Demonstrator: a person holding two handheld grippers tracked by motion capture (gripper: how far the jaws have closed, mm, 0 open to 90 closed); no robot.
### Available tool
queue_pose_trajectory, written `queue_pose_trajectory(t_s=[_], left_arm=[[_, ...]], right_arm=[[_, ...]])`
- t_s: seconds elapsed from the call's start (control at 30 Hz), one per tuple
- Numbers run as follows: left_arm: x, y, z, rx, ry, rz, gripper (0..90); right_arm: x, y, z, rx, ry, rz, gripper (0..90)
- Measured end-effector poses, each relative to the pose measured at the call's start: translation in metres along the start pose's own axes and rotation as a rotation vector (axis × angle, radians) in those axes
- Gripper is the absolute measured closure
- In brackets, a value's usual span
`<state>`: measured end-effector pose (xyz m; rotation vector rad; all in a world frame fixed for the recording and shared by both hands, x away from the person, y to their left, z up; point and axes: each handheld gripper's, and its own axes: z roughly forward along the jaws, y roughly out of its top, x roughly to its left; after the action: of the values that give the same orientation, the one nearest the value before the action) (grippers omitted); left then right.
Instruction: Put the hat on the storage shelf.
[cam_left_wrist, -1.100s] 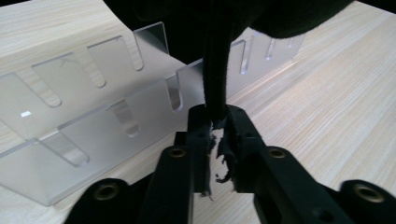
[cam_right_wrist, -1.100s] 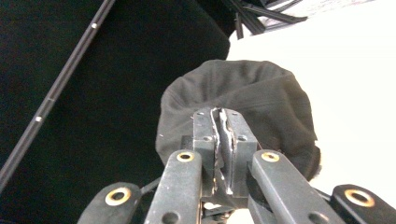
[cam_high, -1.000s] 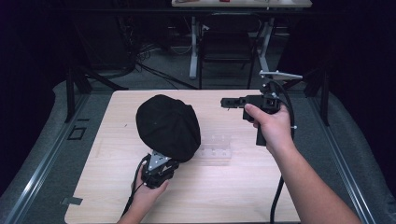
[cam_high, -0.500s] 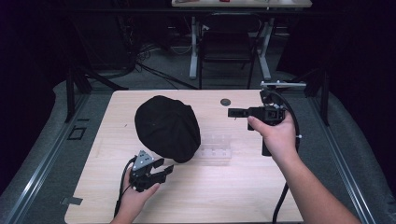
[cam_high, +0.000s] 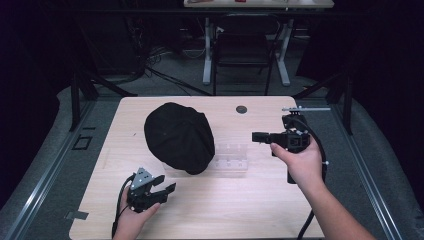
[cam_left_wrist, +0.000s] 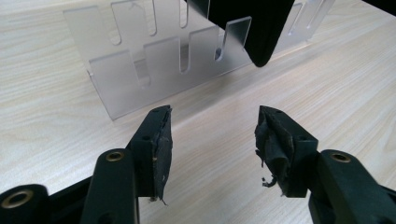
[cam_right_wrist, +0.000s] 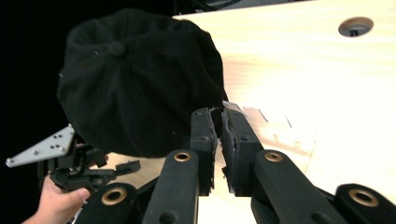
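A black flat cap (cam_high: 178, 136) lies tilted over the left end of a clear slotted rack (cam_high: 231, 160) on the wooden table (cam_high: 260, 210). My left gripper (cam_high: 167, 184) is at the front left, just short of the cap's near edge. Its jaws have just been opening; they stand wide with nothing between them (cam_left_wrist: 212, 126), facing the rack (cam_left_wrist: 154, 60) and the cap's hanging edge (cam_left_wrist: 254, 32). My right gripper (cam_high: 257, 136) hovers right of the rack, pointing left at the cap (cam_right_wrist: 140, 79). Its jaws (cam_right_wrist: 220, 121) have just been opening and stand a narrow slit apart, holding nothing.
A round cable hole (cam_high: 241, 109) is near the table's far edge. A chair and desk legs (cam_high: 245, 50) stand beyond the table in the dark. The left gripper (cam_right_wrist: 126, 168) with its grey plate appears low at the left in the right gripper view.
The left gripper let go of the cap's near edge, opened wide and drew back to the front left. The right gripper came down and nearer on the right. The cap stayed on the rack.
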<state>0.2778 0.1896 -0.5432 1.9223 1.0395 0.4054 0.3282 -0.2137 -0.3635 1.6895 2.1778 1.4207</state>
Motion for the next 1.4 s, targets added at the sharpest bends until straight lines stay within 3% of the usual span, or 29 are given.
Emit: queue_pose_trajectory(t_s=[0.23,0.27,0.63,0.73,1.0,1.13,1.4], left_arm=[[0.004,-0.003,0.0,-0.001,0.001,-0.026,44.3],[0.005,-0.004,0.001,-0.002,0.0,-0.03,44.4],[0.008,-0.008,0.001,-0.002,0.005,-0.037,44.7],[0.01,-0.008,0.0,-0.003,0.01,-0.043,44.8],[0.013,-0.01,-0.001,-0.01,0.015,-0.053,44.8],[0.013,-0.01,-0.001,-0.021,0.019,-0.06,44.8],[0.012,-0.011,0.0,-0.011,0.016,-0.059,44.7]], right_arm=[[-0.006,-0.015,-0.001,-0.005,-0.027,-0.018,80.7],[-0.007,-0.021,-0.001,0.004,-0.056,-0.04,79.9],[-0.011,-0.05,0.008,0.002,-0.143,-0.129,78.7],[-0.015,-0.058,0.012,0.004,-0.137,-0.126,78.3],[-0.027,-0.08,0.024,-0.003,-0.206,-0.155,76.6],[-0.03,-0.089,0.025,-0.009,-0.211,-0.158,75.4],[-0.043,-0.113,0.028,-0.052,-0.239,-0.193,63.4]])
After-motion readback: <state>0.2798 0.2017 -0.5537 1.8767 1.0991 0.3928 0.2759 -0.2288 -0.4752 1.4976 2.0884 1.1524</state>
